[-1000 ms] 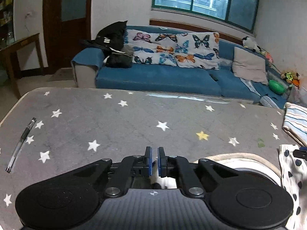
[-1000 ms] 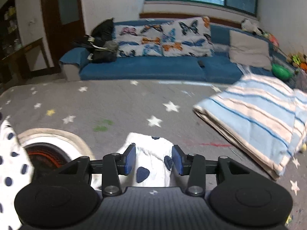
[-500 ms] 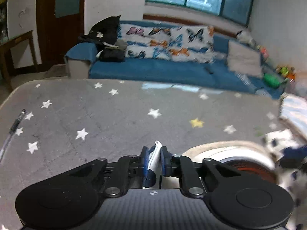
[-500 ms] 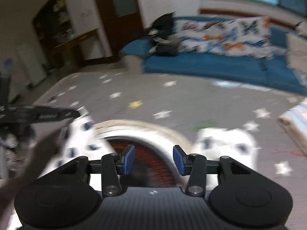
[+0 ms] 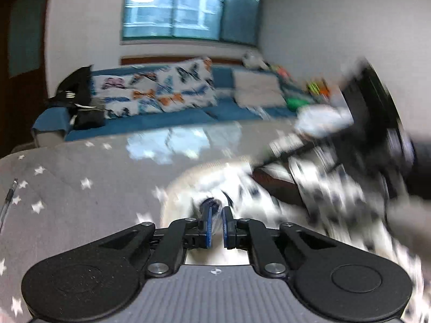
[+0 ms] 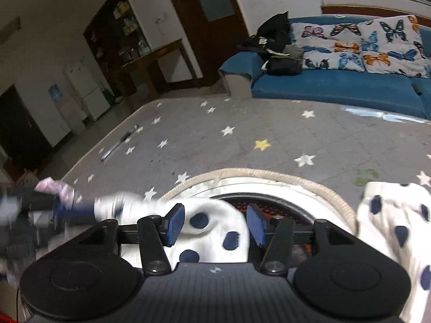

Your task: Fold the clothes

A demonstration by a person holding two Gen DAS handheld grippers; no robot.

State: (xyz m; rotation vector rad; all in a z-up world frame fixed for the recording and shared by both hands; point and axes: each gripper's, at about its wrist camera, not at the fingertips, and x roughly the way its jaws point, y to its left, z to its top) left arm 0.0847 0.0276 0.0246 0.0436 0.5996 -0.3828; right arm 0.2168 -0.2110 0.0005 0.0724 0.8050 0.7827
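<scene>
Between my left tongs (image 5: 216,224) a fold of the white, navy-dotted cotton garment (image 6: 212,228) is pinched tight; my right tongs (image 6: 215,224) are opening, cloth lying between them unpressed. The garment drapes over a round rope-rimmed basket (image 6: 269,173) on the grey star-patterned surface (image 6: 269,123). I'd keep the left pinch firm, close the right on an opposite edge, then stretch it flat.

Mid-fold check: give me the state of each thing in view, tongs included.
Left tongs: shut on polka-dot garment.
Right tongs: opening, nothing pinched, garment fold lying between them.
Polka-dot garment: lifted at one end, draped over basket.
Basket: upright on star cloth.
Pen: lying flat, untouched.
</scene>
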